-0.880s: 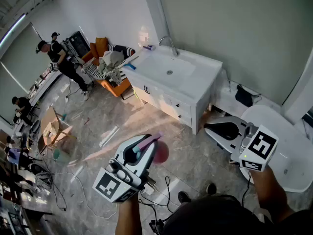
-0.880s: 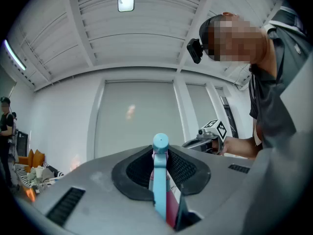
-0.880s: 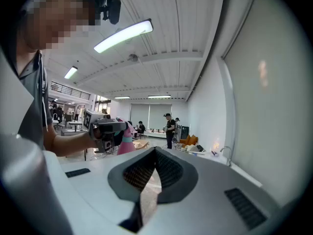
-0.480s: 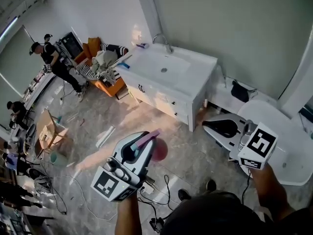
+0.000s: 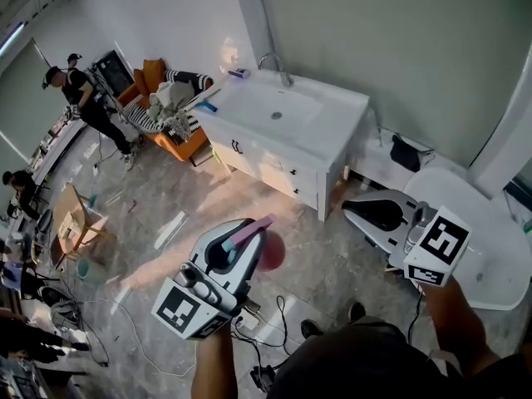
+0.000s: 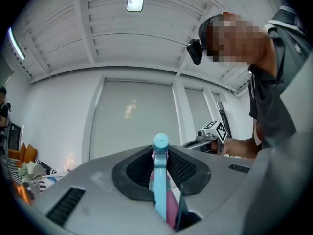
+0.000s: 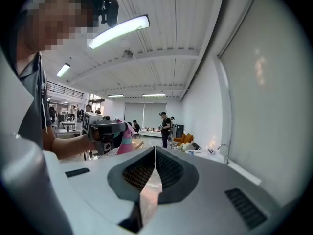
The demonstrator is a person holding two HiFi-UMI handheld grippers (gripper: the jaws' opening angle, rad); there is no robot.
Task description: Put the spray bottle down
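My left gripper [image 5: 235, 252] is held above the floor and is shut on the spray bottle [image 5: 270, 253], which has a pink body and a light blue head. In the left gripper view the bottle's blue head and pink neck [image 6: 160, 180] stand clamped between the black pads of that gripper [image 6: 161, 166]. My right gripper [image 5: 366, 215] hovers to the right at about the same height, shut with nothing in it; its pads meet along one line [image 7: 155, 155]. From the right gripper view I see the left gripper [image 7: 103, 130] carrying the pink bottle [image 7: 126, 142].
A white sink cabinet [image 5: 332, 131] with a faucet [image 5: 273, 63] stands ahead by the wall. A white rounded fixture [image 5: 490, 256] is at the right. Cables [image 5: 270, 322] lie on the marble floor by my feet. An orange sofa [image 5: 179, 144], a cardboard box [image 5: 73, 223] and people [image 5: 79, 98] are at the far left.
The head view has shifted slightly, so the sink cabinet sits a little higher and further left in the picture. Both grippers keep about the same places, the left still holding the bottle.
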